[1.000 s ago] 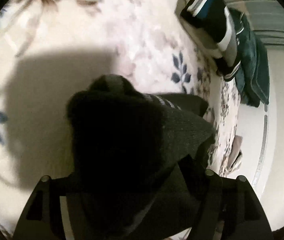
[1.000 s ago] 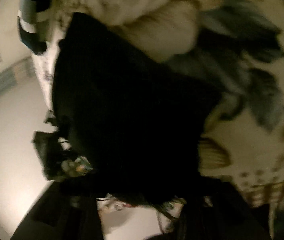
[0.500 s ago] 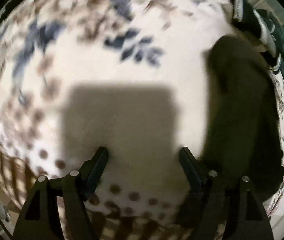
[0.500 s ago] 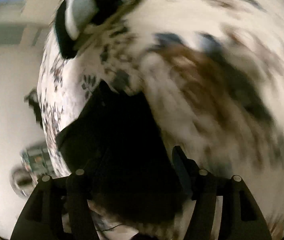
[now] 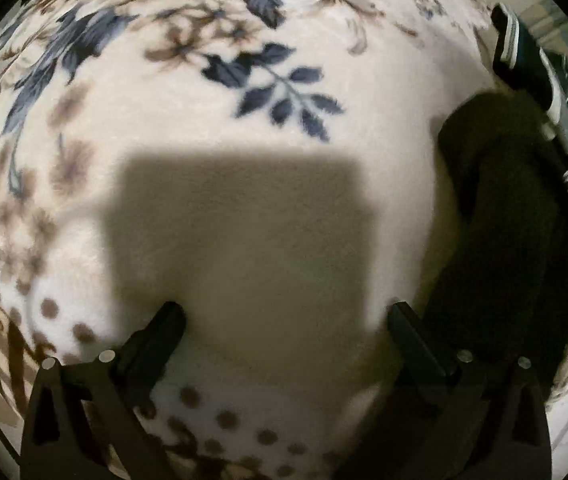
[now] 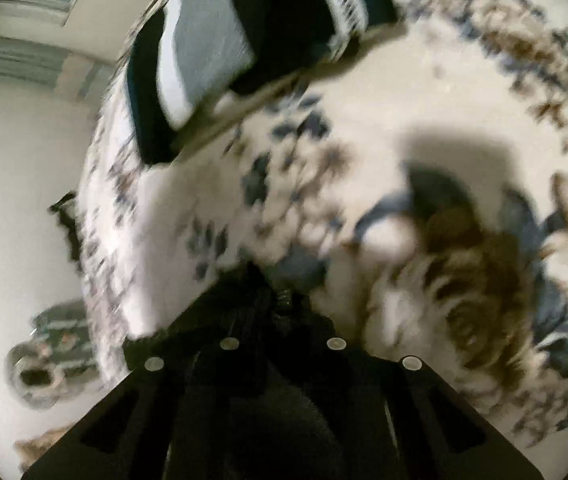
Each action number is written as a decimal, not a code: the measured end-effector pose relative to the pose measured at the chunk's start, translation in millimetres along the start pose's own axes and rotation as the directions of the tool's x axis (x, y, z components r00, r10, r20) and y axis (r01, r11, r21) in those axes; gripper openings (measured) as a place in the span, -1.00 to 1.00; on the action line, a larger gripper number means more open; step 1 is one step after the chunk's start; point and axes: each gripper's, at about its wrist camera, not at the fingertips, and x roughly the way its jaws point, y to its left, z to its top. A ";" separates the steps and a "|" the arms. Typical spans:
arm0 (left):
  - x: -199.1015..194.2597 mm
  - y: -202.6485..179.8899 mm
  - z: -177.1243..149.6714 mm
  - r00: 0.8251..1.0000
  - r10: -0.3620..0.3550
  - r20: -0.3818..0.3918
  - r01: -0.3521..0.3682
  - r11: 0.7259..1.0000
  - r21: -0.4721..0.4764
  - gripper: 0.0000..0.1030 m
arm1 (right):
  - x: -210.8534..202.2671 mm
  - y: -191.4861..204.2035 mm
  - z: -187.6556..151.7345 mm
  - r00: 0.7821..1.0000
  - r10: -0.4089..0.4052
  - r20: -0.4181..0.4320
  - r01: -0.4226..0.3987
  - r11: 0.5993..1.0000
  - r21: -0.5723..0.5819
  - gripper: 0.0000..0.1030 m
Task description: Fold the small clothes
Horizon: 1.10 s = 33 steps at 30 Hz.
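Note:
A small black garment [image 5: 516, 240] lies on the floral blanket [image 5: 244, 120] at the right of the left wrist view. My left gripper [image 5: 284, 320] is open and empty, low over bare blanket, to the left of the garment. In the right wrist view my right gripper [image 6: 280, 292] is shut on black cloth [image 6: 268, 360] that bunches between its fingers and hangs toward the camera. The view is blurred by motion.
A stack of folded striped black, white and green clothes [image 5: 540, 92] lies past the black garment; it also shows in the right wrist view [image 6: 244, 40]. The bed edge [image 6: 96, 240] runs at left, with floor and a patterned object [image 6: 52, 352] below.
My left gripper has let go of the black garment, opened and moved left over bare blanket. My right gripper has closed on the black cloth and swung across the bed.

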 end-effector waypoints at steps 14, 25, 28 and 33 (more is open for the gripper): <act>-26.6 -48.3 10.5 0.960 -0.255 0.115 0.241 0.963 0.123 0.88 | 23.0 205.6 -47.6 0.931 -0.118 -0.345 -0.088 0.845 -0.527 0.08; -24.9 -47.9 -6.8 0.920 -0.369 0.131 0.351 0.926 0.143 -0.41 | 130.3 301.5 -88.0 0.886 -0.359 -0.295 -0.024 0.598 -0.801 -0.96; -21.8 -46.8 -11.3 0.918 -0.377 0.119 0.356 0.920 0.164 -0.47 | 130.0 305.9 -51.1 0.918 -0.334 -0.212 0.069 0.662 -0.746 -1.00; -24.5 -42.0 -12.0 0.912 -0.396 0.109 0.379 0.913 0.148 -0.47 | 140.5 319.6 -26.2 0.864 -0.205 -0.459 -0.144 0.774 -0.616 -0.99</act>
